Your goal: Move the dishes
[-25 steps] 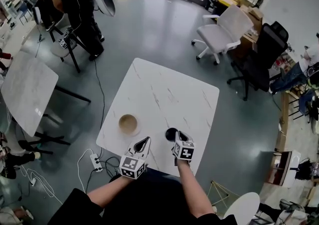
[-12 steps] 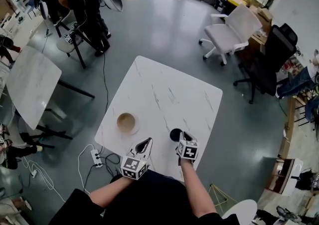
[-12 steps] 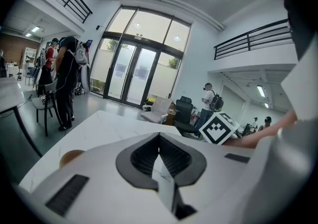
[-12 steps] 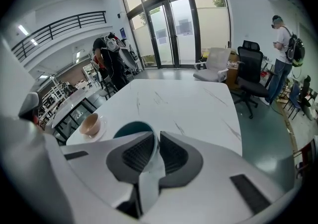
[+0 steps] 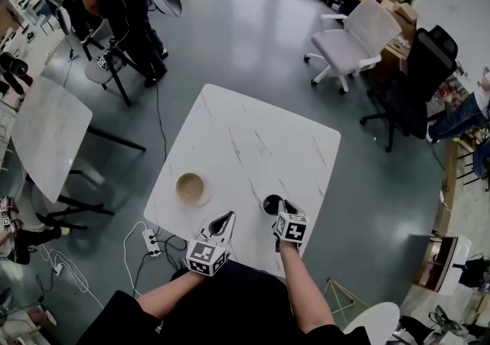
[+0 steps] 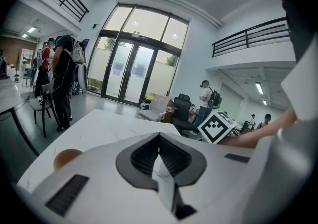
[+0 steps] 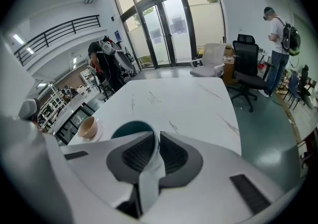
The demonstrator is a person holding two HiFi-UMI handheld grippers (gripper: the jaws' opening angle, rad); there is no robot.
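The right hand-held gripper [image 5: 277, 210] [image 7: 155, 136] is pinching the wall of the teal cup [image 5: 269, 203] [image 7: 130, 129], its jaws closed on the rim. This cup is standing at about 5 o'clock on the white bench [image 5: 253, 137]. The left hand-held gripper [image 5: 224, 219] [image 6: 159, 138] is hovering at 6 o'clock over the bench edge, jaws together and holding nothing. The tan cup [image 5: 190, 185] [image 7: 88, 127] is sitting on a saucer [image 5: 202, 197], at 9 o'clock from the teal cup, well apart.

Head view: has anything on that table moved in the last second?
The right gripper, shut on the rim of the dark cup, moved it slightly to the right, away from the tan cup. Nothing was picked up or let go. The left gripper, the tan cup and the table stayed put.
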